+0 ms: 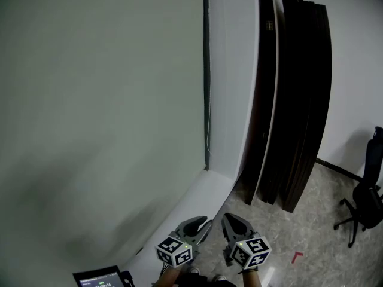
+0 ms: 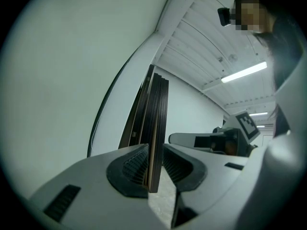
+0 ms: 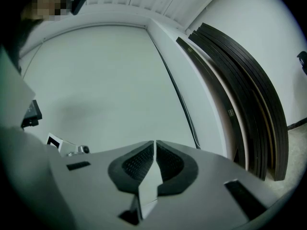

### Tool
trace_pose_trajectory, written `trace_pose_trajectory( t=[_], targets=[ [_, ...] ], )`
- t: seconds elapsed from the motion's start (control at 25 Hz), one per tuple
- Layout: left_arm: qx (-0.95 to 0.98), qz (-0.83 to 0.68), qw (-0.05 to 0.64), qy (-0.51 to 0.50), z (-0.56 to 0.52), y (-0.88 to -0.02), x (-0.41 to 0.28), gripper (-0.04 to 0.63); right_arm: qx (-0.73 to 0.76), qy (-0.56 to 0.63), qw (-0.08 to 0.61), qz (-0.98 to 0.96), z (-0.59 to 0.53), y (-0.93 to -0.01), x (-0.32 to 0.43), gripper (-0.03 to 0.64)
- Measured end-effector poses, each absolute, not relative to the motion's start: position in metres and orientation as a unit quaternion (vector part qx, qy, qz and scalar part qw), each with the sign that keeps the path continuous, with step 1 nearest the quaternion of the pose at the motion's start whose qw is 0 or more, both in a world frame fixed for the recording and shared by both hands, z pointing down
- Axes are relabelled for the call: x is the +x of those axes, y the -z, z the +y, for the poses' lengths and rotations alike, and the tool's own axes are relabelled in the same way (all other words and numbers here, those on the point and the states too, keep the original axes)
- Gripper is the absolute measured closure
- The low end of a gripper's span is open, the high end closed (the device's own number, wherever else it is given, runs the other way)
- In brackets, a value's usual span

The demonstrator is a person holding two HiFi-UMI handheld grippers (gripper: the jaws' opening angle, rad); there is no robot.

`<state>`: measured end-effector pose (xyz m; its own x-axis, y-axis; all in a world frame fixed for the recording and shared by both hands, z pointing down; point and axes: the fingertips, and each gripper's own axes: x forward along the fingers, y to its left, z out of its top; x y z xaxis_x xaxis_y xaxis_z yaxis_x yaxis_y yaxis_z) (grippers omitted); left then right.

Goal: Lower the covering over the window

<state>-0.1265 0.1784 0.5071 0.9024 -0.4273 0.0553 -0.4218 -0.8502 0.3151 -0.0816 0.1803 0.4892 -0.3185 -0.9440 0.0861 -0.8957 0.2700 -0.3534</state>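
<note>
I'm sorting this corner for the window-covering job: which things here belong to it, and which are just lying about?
For the job:
- pale window covering
- thin cord beside the dark window frame
- left gripper, fingers apart
- right gripper, fingers together, nothing between them

Lying about:
- dark boards leaning on the wall
- office chair
- screen device
- red floor mark

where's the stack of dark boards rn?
Head view, right of centre: the dark boards lean against the white wall, standing on the floor between the window frame and the office chair at far right.
</note>
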Motion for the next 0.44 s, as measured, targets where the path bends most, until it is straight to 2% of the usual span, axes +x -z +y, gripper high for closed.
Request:
trace_pose_trajectory(
  t=[0.44],
  targets=[
    [0.960, -0.231, 0.161, 0.009, 0.173, -0.509, -0.140, 0.506, -0.582, 0.156, 0.063, 0.796, 0.177, -0.489, -0.089, 0.594]
  ],
)
